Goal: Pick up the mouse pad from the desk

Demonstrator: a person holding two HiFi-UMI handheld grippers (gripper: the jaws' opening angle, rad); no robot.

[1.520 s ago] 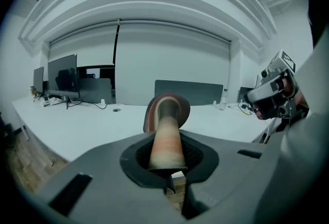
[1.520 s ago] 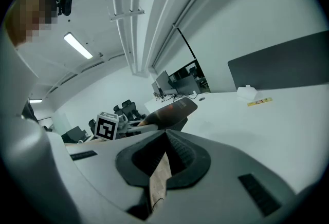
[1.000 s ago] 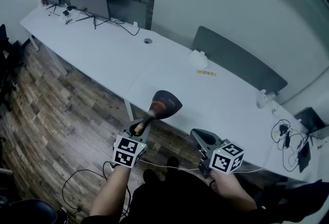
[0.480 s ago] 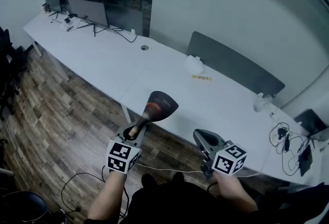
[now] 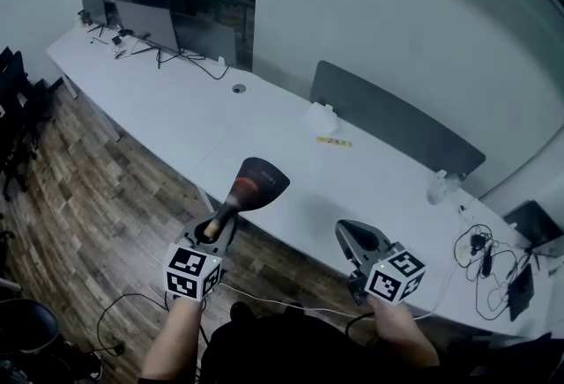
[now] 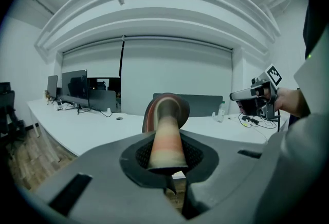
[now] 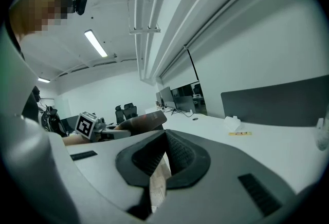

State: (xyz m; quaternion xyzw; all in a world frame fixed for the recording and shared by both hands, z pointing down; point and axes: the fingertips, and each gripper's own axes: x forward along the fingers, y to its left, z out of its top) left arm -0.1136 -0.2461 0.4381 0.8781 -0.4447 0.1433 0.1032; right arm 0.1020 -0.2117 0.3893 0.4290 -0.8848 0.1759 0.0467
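The mouse pad (image 5: 256, 180) is bent into a curl, orange-brown on its face and dark on its back. It hangs in the air in front of the white desk (image 5: 291, 144), off the surface. My left gripper (image 5: 217, 226) is shut on its near edge, and in the left gripper view the pad (image 6: 165, 124) rises straight out of the closed left gripper (image 6: 167, 170). My right gripper (image 5: 349, 234) is off to the right, apart from the pad, jaws together and holding nothing. The right gripper view shows the right gripper (image 7: 162, 162) shut, with the pad (image 7: 147, 120) to its left.
A long grey divider panel (image 5: 388, 122) stands along the desk's far side. On the desk are a white box (image 5: 321, 118), a yellow strip (image 5: 332, 142) and a white object (image 5: 438, 189). Monitors (image 5: 150, 17) stand far left, cables (image 5: 480, 254) lie at right, and wood floor (image 5: 97, 215) is below.
My left gripper has drawn back toward me and to the left with the pad still in it. The right gripper has shifted slightly too, still shut.
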